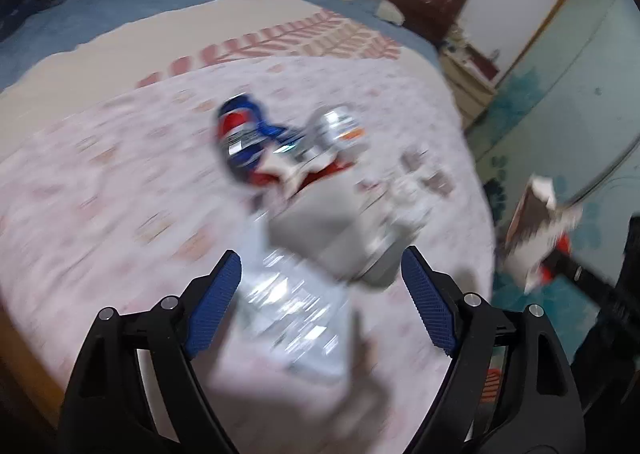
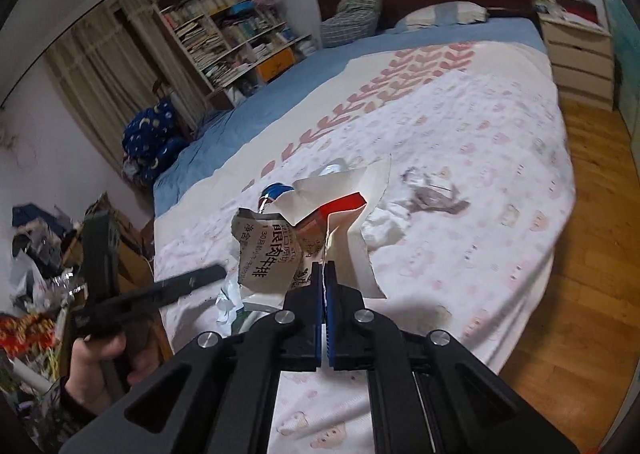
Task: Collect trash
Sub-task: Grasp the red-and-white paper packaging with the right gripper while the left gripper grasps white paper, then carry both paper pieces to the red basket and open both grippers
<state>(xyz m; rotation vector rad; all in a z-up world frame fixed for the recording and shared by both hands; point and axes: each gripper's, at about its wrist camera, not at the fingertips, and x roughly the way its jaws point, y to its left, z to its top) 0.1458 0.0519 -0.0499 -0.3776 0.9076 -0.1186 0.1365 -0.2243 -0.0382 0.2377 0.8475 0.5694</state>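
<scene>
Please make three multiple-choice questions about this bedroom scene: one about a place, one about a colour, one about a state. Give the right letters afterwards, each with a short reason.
1. Where does the crumpled transparent plastic piece lie?
A. on the wooden floor
B. on the bed, between the open fingers of the left gripper
C. on the bookshelf

2. What colour is the sheet at the head end of the bed, beside the patterned blanket?
A. blue
B. green
C. black

3. What state is the right gripper in?
A. wide open and empty
B. open around a can
C. shut on a torn paper carton

Answers:
1 B, the left wrist view shows the plastic between the two blue pads, on the blanket.
2 A, the right wrist view shows a blue sheet running toward the pillows.
3 C, the fingers meet with the torn carton's edge pinched between them.
</scene>
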